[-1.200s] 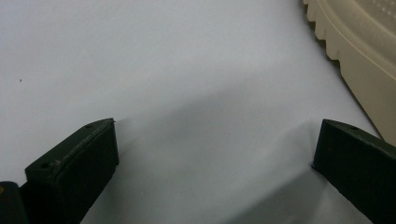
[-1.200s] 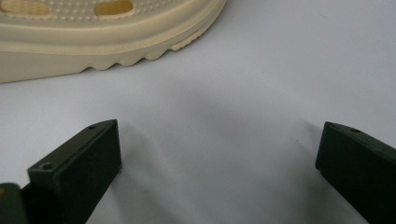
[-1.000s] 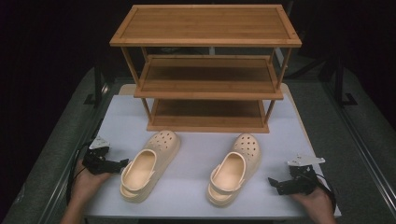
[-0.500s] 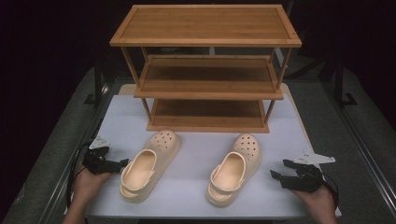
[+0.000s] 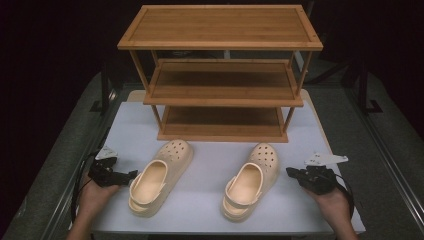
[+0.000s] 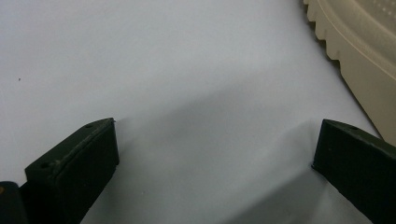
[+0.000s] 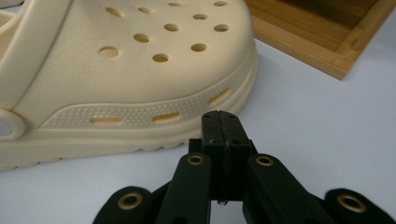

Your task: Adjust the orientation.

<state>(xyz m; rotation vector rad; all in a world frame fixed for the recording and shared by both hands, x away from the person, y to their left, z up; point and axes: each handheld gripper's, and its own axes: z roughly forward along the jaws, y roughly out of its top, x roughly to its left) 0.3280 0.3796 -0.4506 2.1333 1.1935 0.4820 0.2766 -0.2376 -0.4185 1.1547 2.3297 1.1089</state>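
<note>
Two cream-coloured foam clogs sit on the pale grey bench (image 5: 210,200), toes pointing toward the three-tier bamboo shoe rack (image 5: 220,75) standing at the far edge. The right cream clog (image 5: 250,182) shows best in the right gripper view: a rounded toe cap dotted with round vent holes, a stippled band with oval slots running along the side, a thick ridged sole, and a heel strap pivoting on a rivet at the left edge. The left cream clog (image 5: 157,182) lies angled, heel nearer the person; its saw-toothed sole edge peeks into the left gripper view's corner. The right hand-held gripper (image 7: 224,126) has just been closing and now sits clenched, pads pressed together with nothing between them, tips just beside the right clog's sole. The left hand-held gripper (image 6: 212,154) is released, jaws spread wide over bare bench, just beside the left clog.
</note>
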